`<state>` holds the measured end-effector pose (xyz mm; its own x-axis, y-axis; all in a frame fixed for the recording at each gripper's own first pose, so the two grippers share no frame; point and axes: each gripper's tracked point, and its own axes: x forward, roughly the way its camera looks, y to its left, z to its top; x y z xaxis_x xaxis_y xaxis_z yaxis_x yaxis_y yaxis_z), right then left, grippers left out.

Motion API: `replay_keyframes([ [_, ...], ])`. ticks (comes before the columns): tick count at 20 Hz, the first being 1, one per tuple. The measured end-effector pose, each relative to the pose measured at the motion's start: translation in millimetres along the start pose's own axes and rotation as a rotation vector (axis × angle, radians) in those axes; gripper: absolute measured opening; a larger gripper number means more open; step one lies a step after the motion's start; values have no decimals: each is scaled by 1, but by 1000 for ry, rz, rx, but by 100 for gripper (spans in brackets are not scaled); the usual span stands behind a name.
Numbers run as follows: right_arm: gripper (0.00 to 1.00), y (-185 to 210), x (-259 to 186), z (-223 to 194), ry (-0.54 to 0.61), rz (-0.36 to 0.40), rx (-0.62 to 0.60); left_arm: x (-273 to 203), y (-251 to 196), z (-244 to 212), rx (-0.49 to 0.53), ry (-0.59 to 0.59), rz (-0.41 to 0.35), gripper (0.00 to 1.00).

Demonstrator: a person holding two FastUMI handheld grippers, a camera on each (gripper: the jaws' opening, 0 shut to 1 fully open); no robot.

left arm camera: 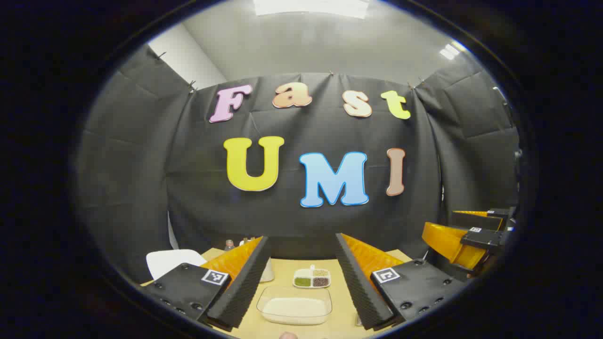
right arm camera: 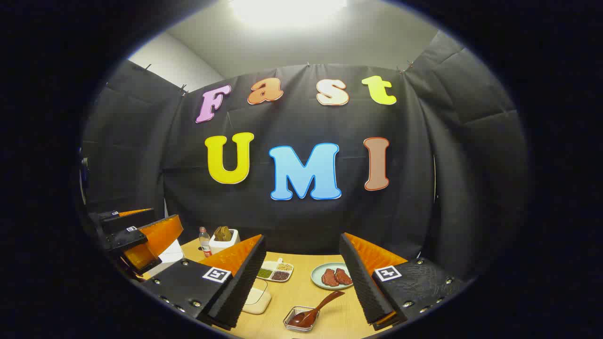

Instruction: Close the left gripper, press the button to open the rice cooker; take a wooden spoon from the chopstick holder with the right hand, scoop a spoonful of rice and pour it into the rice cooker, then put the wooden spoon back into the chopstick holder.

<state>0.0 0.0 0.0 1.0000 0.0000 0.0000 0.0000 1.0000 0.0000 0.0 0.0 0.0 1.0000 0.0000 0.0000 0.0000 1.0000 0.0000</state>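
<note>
A clear tub of white rice [left arm camera: 294,308] lies on the wooden table, low between my left gripper's [left arm camera: 301,238] open fingers. A white rounded body [left arm camera: 172,261], apparently the rice cooker, sits at the left, partly behind a finger. In the right gripper view, a white chopstick holder [right arm camera: 224,242] with wooden utensils stands at the back left. My right gripper [right arm camera: 302,235] is open and holds nothing. The left gripper [right arm camera: 160,221] hovers at the far left of that view above the white body [right arm camera: 170,254]. The right gripper [left arm camera: 443,226] hangs at the right of the left gripper view.
A divided dish of beans [right arm camera: 275,271] sits mid-table. A plate with red meat pieces [right arm camera: 332,276] lies to its right. A dark brown spoon rests in a small clear dish [right arm camera: 301,319] near the front. A bottle [right arm camera: 204,241] stands beside the holder.
</note>
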Motion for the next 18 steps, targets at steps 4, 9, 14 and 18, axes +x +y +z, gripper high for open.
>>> replay_keyframes([
  [4, 95, -1, 0, 6, -21, 4, 1, 1, 4, -3, -11, 10, 11, 97],
  [9, 95, -1, -2, 7, -28, -21, 8, 2, 12, -13, -11, 27, 27, 95],
  [14, 95, 7, 0, 5, -35, -24, 17, -7, 18, -9, -7, 15, 38, 97],
  [18, 95, 12, -1, 4, -31, -18, 21, -10, 21, -8, 5, 10, 42, 97],
])
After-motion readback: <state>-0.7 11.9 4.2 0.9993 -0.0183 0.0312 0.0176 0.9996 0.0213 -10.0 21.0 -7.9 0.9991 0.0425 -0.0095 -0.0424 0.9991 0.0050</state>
